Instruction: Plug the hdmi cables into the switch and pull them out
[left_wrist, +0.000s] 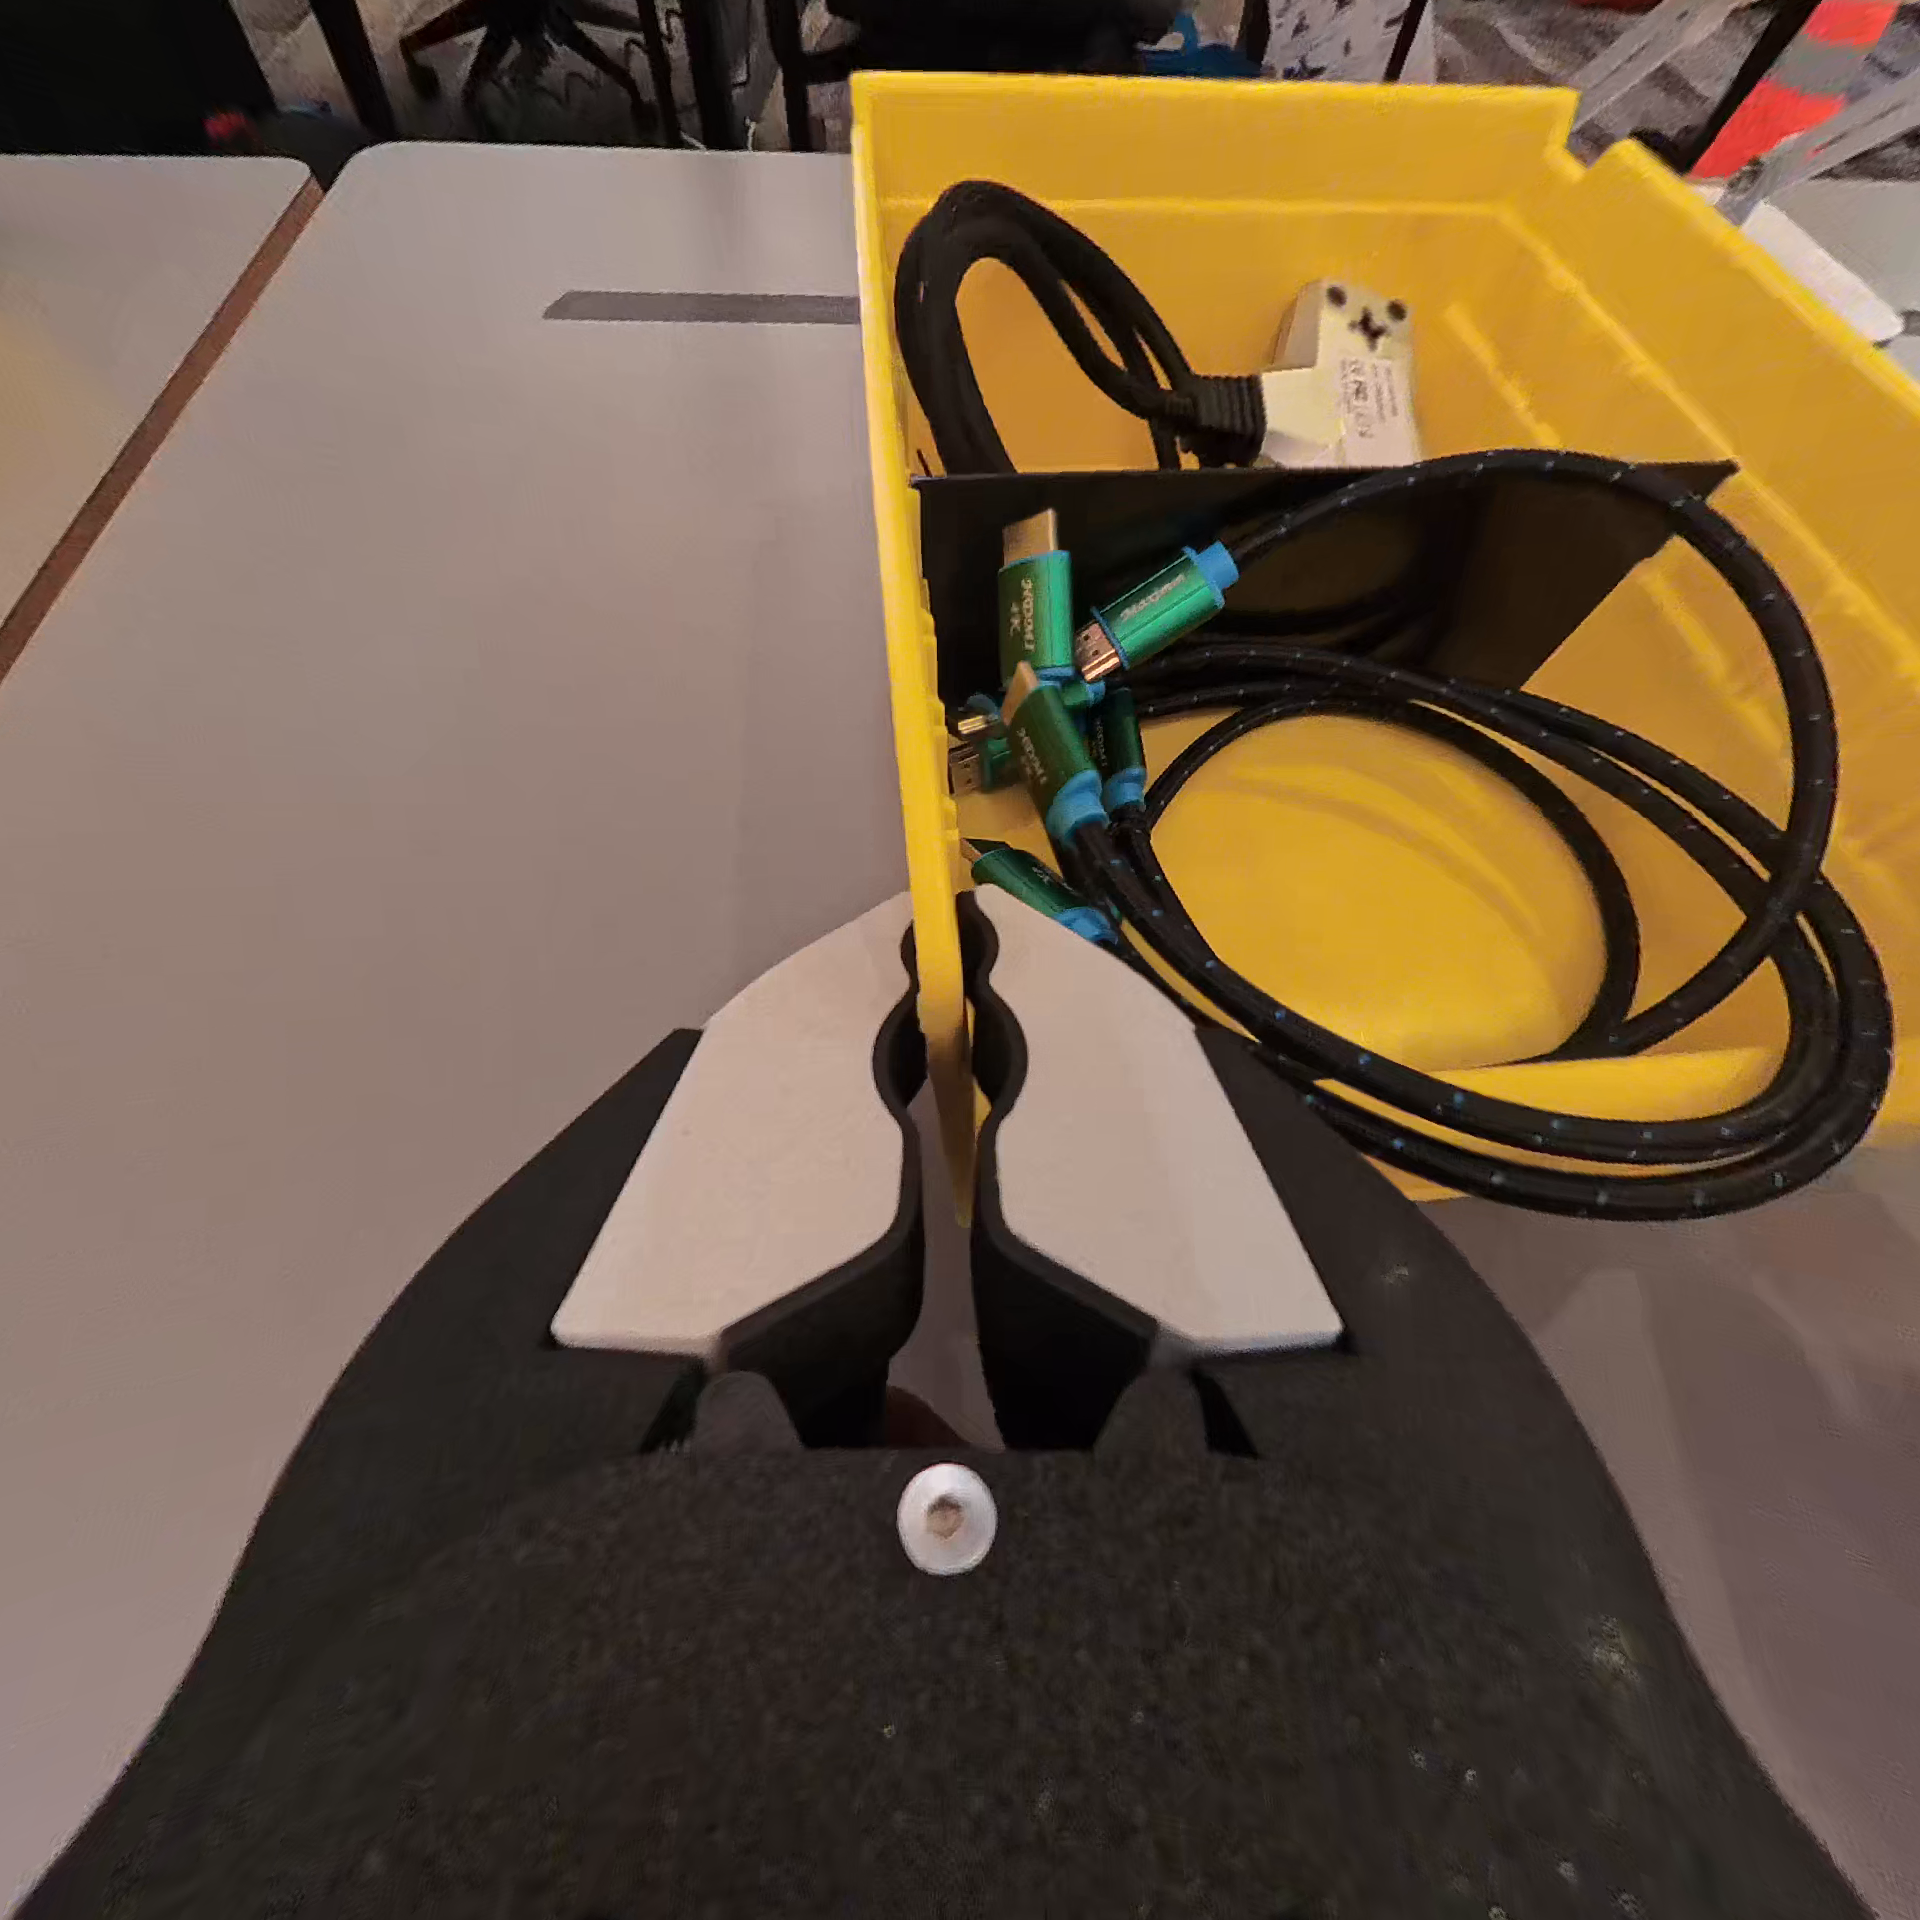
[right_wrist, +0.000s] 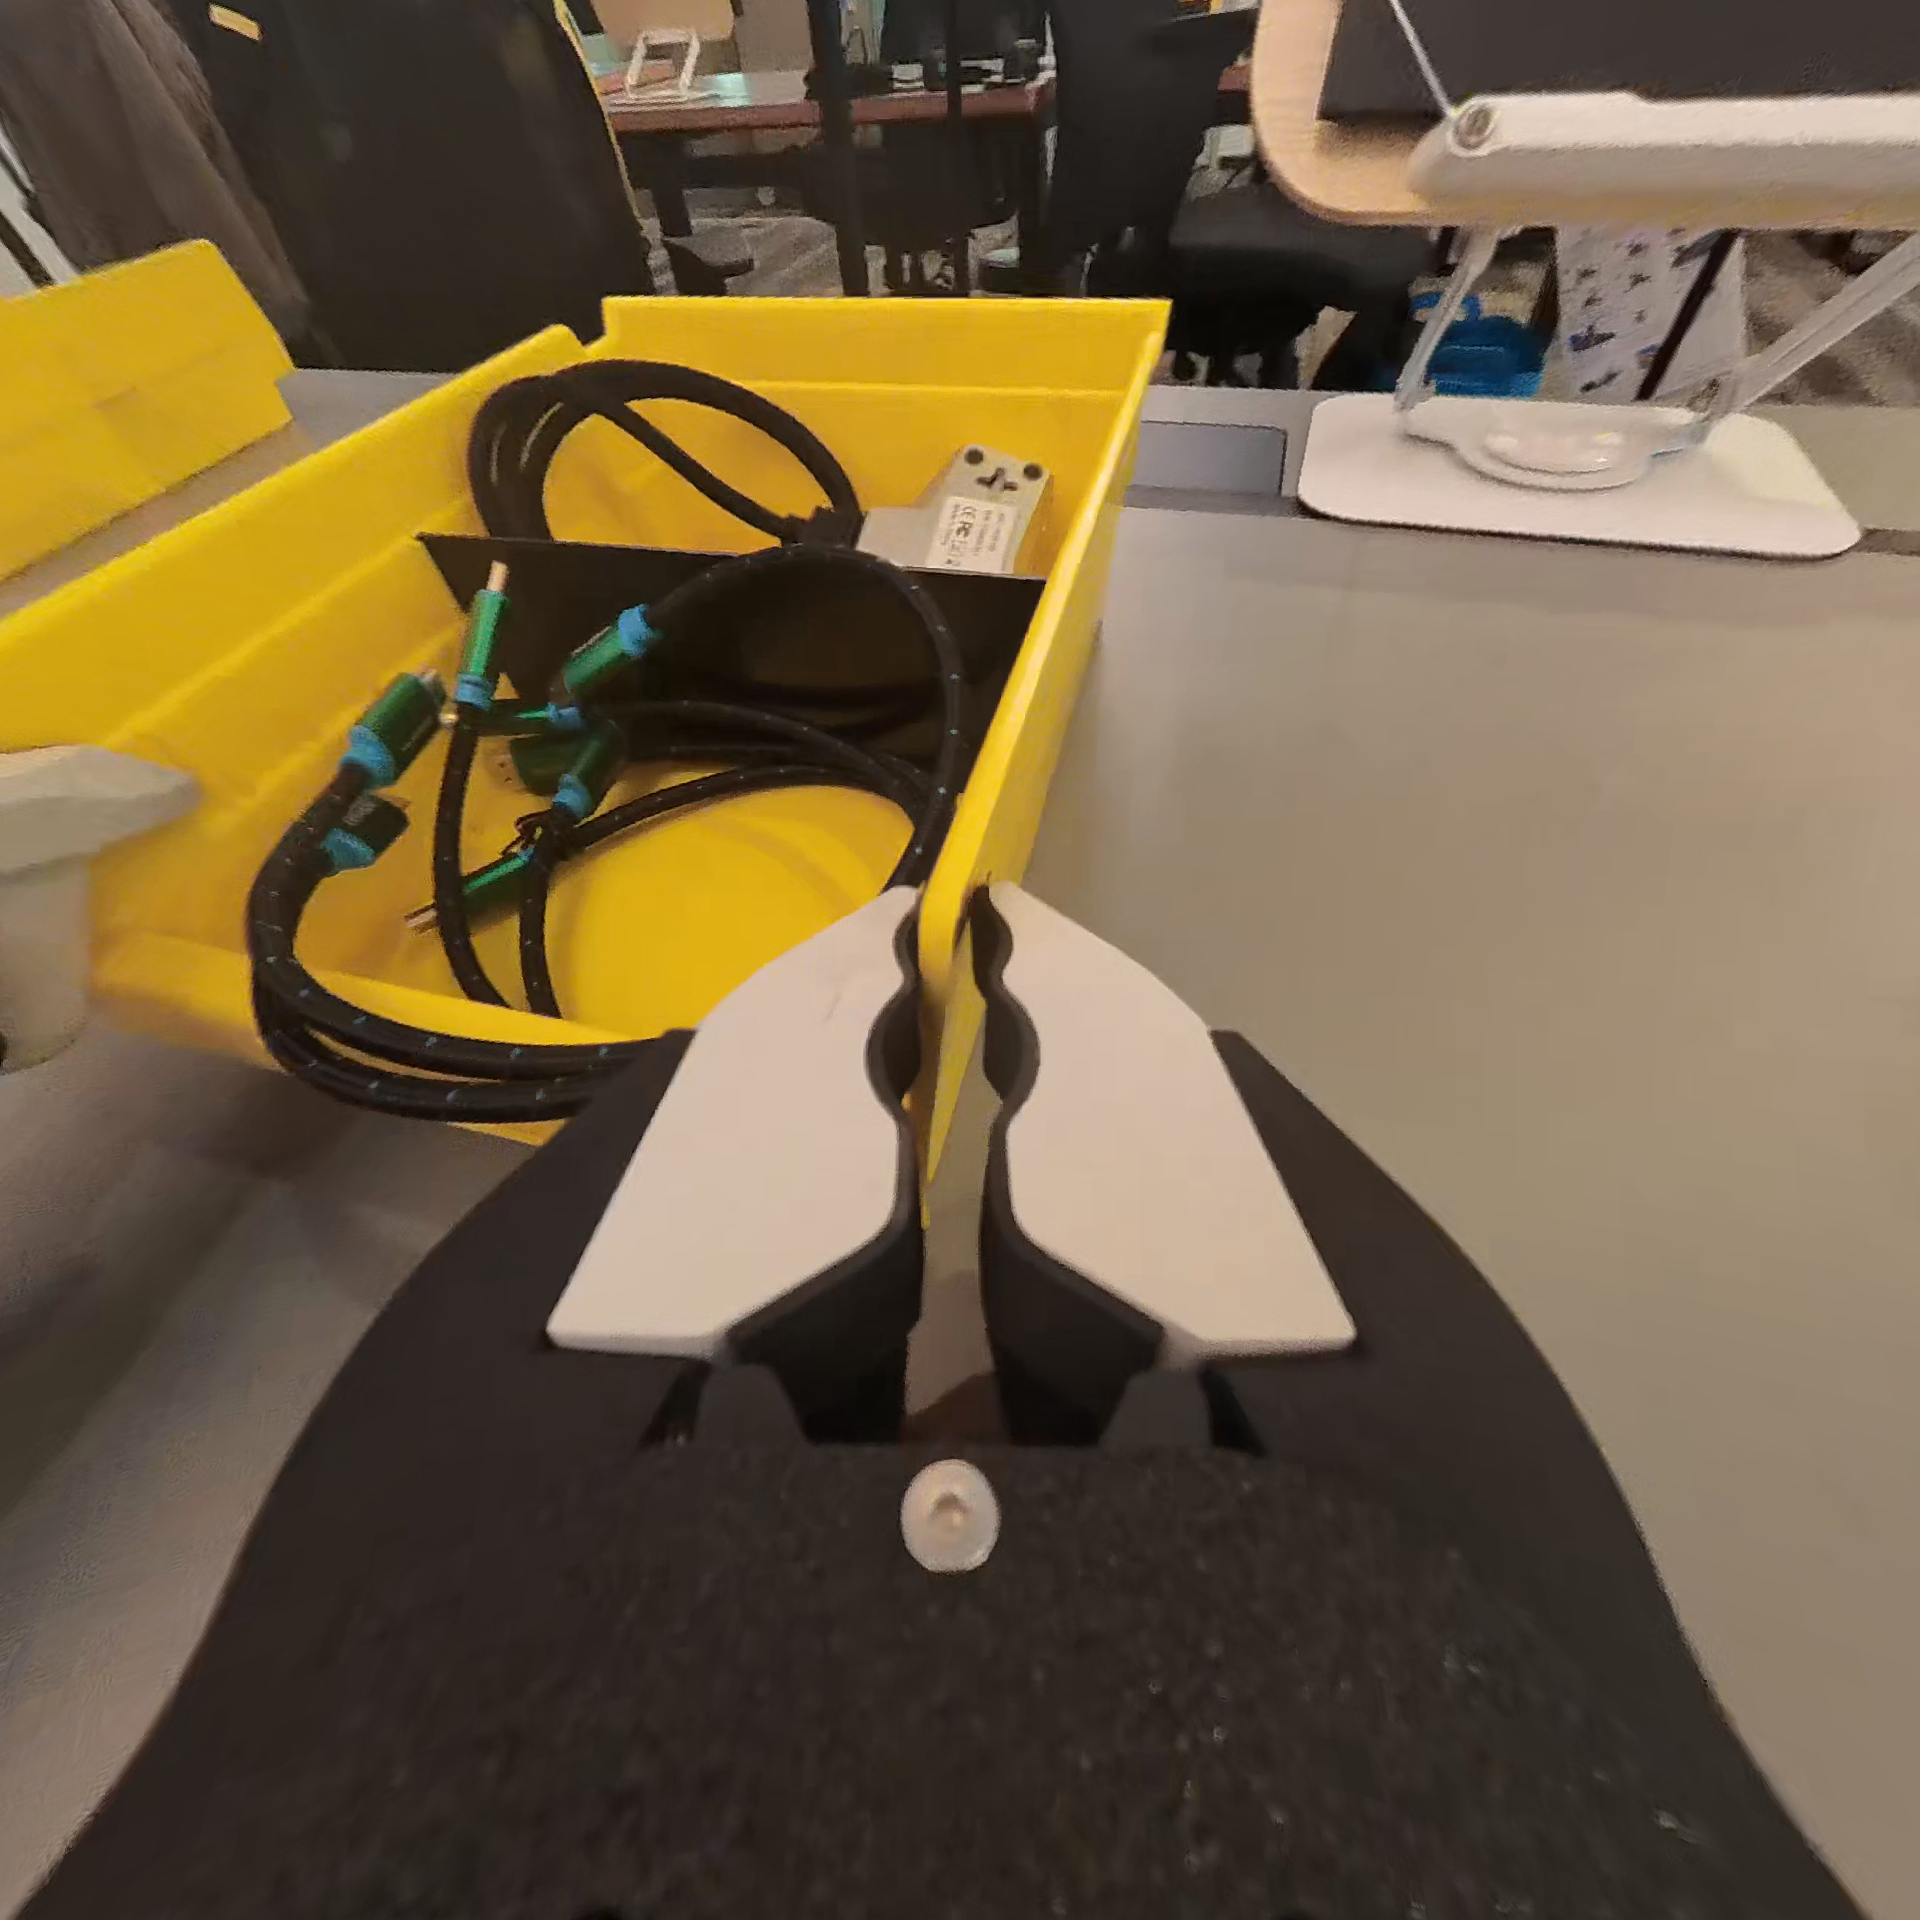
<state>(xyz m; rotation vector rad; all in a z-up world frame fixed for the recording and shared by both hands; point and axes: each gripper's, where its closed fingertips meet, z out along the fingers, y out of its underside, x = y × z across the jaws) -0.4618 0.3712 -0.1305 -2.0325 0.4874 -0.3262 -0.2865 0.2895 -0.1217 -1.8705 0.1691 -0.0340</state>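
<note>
Both grippers are clamped on the yellow bin: the left gripper pinches its left side wall, the right gripper its right side wall, near the front corners. The hdmi cables lie inside, between the two sets of jaws, their green plugs bunched just ahead of the left jaws, so the left is nearer. The pale switch sits beyond a black divider, its long axis pointing away from both jaws, its own black lead coiled beside it

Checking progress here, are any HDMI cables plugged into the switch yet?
No. The green plugs lie loose in the yellow bin, apart from the switch.
</note>
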